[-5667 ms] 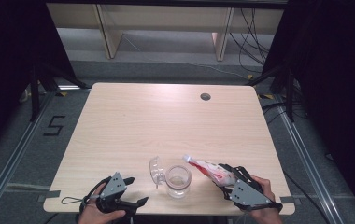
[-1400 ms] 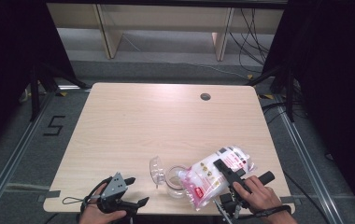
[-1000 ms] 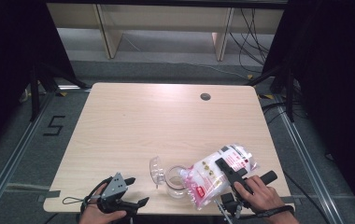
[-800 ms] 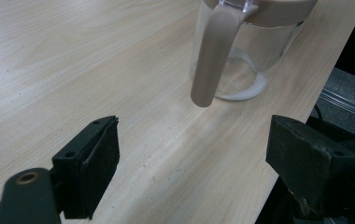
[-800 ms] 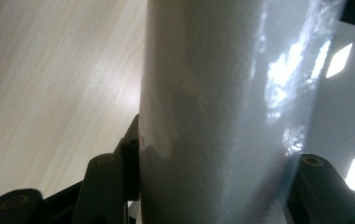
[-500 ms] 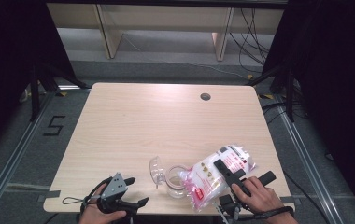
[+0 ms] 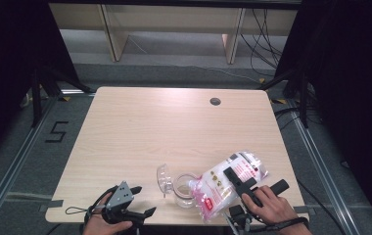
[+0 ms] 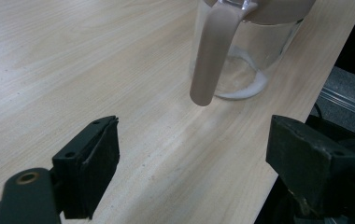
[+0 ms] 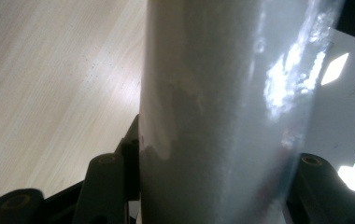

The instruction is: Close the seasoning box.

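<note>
Bag (image 7: pixel 225 181): clear plastic, white granules, pink print; tilted, mouth over jar.
Jar (image 7: pixel 183 188): clear glass, upright near the surface's front edge; perhaps a little white powder inside.

The clear glass jar (image 7: pixel 183 188) stands near the wooden table's (image 7: pixel 174 127) front edge; the clear plastic powder bag (image 7: pixel 223 183) tilts over the jar from its right, the transparent lid (image 7: pixel 163 177) just left.

A light wooden table (image 7: pixel 140 132) has a round cable hole (image 7: pixel 215 101) near its far right edge. On the grey floor to the left, black tape forms a "5" (image 7: pixel 57 131). Beyond the table stands a pale wooden shelf frame (image 7: pixel 110 29), with black cables (image 7: pixel 262 29) hanging far right.
</note>
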A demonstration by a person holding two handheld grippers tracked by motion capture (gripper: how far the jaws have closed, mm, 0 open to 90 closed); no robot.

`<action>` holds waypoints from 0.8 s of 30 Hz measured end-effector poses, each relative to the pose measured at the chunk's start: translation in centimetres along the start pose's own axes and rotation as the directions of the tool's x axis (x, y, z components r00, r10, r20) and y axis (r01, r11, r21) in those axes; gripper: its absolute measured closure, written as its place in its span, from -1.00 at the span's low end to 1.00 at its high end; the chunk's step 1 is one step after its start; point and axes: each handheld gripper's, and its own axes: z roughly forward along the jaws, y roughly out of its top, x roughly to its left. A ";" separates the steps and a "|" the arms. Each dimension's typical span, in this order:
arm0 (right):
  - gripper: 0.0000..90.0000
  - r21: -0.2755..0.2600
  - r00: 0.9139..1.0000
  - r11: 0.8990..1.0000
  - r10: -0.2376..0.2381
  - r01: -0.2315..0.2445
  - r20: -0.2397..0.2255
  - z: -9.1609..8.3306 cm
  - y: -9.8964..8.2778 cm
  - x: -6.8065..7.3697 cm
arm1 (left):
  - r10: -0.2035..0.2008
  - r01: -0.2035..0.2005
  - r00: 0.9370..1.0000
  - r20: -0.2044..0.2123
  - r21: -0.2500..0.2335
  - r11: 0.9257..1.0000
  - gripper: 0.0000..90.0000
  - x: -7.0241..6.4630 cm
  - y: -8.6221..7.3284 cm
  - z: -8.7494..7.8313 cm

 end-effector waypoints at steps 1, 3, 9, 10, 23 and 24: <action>0.13 0.000 1.000 1.000 0.000 0.000 0.000 0.0 0.0 0.0 | 0.000 0.000 1.000 0.000 0.000 1.000 -0.62 0.0 0.0 0.0; 0.13 -0.021 1.000 1.000 -0.017 0.017 -0.002 0.1 0.0 -0.2 | 0.003 -0.003 1.000 0.000 0.002 1.000 -0.62 0.1 0.0 0.0; 0.14 -0.015 1.000 1.000 -0.014 0.014 -0.005 0.1 0.0 -0.2 | -0.005 0.005 1.000 0.004 -0.006 1.000 -0.62 0.0 0.0 0.0; 0.14 -0.007 1.000 1.000 -0.004 0.004 -0.003 0.1 0.0 -0.1 | -0.014 0.014 1.000 0.006 -0.010 1.000 -0.62 0.0 0.0 0.0; 0.15 -0.001 1.000 1.000 -0.011 0.011 -0.002 -0.1 0.1 -0.1 | -0.012 0.013 1.000 0.007 -0.008 1.000 -0.62 0.0 0.0 0.0; 0.15 -0.003 1.000 1.000 -0.008 0.008 -0.002 -0.1 0.0 -0.1 | -0.010 0.010 1.000 0.007 -0.009 1.000 -0.62 0.0 0.0 -0.1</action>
